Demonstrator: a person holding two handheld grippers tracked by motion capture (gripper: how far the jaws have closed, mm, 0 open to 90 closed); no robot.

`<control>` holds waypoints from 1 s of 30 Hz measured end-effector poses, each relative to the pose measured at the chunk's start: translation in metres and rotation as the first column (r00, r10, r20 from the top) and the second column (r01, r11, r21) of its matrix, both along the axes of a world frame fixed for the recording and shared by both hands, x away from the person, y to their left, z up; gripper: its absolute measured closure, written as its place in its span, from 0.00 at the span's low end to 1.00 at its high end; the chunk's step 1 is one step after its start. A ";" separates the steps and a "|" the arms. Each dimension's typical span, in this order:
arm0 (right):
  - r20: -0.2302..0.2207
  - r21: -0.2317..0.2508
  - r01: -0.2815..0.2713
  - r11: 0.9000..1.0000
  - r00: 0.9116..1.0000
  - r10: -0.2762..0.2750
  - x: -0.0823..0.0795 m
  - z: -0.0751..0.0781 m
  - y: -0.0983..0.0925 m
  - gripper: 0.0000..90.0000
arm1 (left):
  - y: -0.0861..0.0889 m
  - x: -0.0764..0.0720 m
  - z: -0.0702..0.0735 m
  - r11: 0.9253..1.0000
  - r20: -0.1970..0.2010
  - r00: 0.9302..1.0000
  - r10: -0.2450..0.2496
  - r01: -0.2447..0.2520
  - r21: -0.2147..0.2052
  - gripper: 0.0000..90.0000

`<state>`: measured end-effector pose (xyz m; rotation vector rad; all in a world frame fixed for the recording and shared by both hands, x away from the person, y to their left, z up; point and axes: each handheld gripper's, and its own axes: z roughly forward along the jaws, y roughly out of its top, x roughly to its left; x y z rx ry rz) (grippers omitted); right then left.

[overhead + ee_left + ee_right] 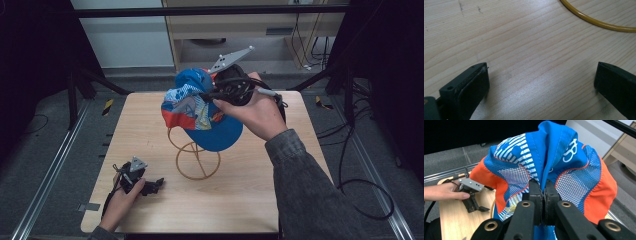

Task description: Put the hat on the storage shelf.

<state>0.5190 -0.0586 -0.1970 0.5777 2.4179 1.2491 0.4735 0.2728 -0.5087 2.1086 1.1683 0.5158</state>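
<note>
Black jaws of the right gripper (543, 195), nearest the lens in the right gripper view: pressed together on a fold of cap fabric, pinching it.

Cap (544, 167): blue crown, orange panels, white mesh and striped print. Bunched where the jaws grip it. In the high view the cap (202, 112) hangs over the top of the wire stand, brim toward the person, held above the middle of the table.

Wire stand (196, 155): yellow-brown wire, round base ring lying flat on the table, loop rising under the cap. A curved stretch of the ring (596, 22) crosses the upper right corner of the left gripper view.

Right gripper (231, 86), high view: held in the person's right hand (257, 112) against the far side of the cap, grey three-cornered plate on top, grey sleeve behind.

Left gripper (136, 176): resting low at the near left part of the table, in the left hand (122, 197), well apart from the cap. Its jaws stand spread wide, bare wood between them, nothing held.

Table (240, 195): light wooden top, pale grain.
</note>
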 end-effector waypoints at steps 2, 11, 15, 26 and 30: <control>-0.005 0.003 0.000 1.000 1.000 0.000 0.002 -0.001 0.002 0.98 | 0.000 0.000 0.000 1.000 0.000 1.000 -0.001 0.001 0.000 0.00; -0.019 -0.005 -0.008 1.000 1.000 0.008 0.009 -0.008 0.012 0.98 | 0.000 0.000 0.000 1.000 -0.001 1.000 -0.002 0.002 0.000 0.00; -0.029 -0.008 -0.015 1.000 0.999 0.014 0.012 -0.012 0.016 0.98 | 0.000 0.000 0.000 1.000 0.000 1.000 -0.002 0.002 0.000 0.00; -0.055 -0.024 -0.026 0.999 0.998 0.024 0.019 -0.021 0.029 0.98 | 0.000 0.000 0.000 1.000 -0.001 1.000 -0.002 0.002 0.000 0.00; -0.064 -0.022 -0.024 0.999 0.998 0.022 0.021 -0.023 0.032 0.98 | 0.000 0.000 0.000 1.000 0.000 1.000 -0.003 0.003 -0.001 0.00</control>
